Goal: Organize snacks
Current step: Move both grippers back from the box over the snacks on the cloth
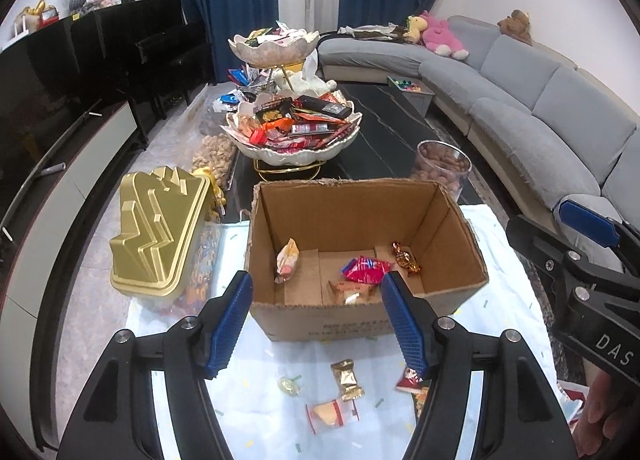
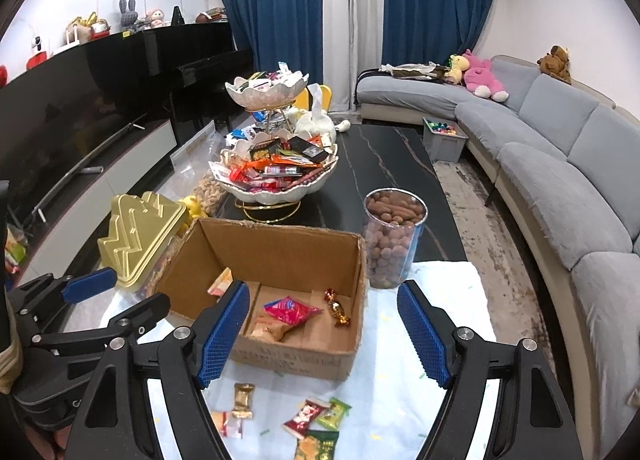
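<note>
Progress looks partial: your cardboard box already holds a red packet, a gold-wrapped candy and a couple of other wrapped snacks, while several loose snacks, among them a gold sachet, lie on the pale cloth in front of it. Your left gripper and right gripper both hover with fingers apart, holding nothing.

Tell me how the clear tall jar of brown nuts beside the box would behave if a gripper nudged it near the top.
The clear jar looks nearly full, so probably heavy. Being tall and narrow, it may tip rather than slide. No lid shows, so the nuts could spill onto the table.
</note>
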{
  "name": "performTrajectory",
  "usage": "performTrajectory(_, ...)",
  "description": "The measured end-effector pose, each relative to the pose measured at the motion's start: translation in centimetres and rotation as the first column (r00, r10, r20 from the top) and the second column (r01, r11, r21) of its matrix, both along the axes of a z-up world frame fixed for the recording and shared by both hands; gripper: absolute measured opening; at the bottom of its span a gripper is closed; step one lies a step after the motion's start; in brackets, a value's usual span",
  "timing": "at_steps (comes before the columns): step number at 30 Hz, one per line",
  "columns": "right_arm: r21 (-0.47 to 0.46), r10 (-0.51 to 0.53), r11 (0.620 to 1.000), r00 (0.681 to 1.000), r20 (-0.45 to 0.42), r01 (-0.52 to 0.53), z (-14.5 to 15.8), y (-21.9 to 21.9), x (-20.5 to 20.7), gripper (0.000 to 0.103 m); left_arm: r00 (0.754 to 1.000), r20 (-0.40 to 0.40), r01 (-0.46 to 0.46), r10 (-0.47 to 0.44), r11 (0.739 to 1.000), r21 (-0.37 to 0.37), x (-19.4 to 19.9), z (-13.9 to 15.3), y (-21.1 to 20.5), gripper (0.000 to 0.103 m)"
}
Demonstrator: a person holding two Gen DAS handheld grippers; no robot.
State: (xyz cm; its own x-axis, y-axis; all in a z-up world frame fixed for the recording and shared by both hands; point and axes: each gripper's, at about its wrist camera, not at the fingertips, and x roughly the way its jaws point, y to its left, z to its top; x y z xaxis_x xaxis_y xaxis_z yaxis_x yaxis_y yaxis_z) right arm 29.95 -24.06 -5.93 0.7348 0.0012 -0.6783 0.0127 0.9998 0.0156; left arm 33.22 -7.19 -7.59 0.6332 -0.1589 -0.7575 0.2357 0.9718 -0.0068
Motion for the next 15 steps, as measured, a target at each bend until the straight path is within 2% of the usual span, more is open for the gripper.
performTrajectory(15,0.005,-0.022,1.0,1.0,0.005,0.022,0.0,-0.6,-3.9,0.077,1.0,0.004,0.016,-0.016,1.0,-0.001,-3.4,-0.2,0.0,0.066)
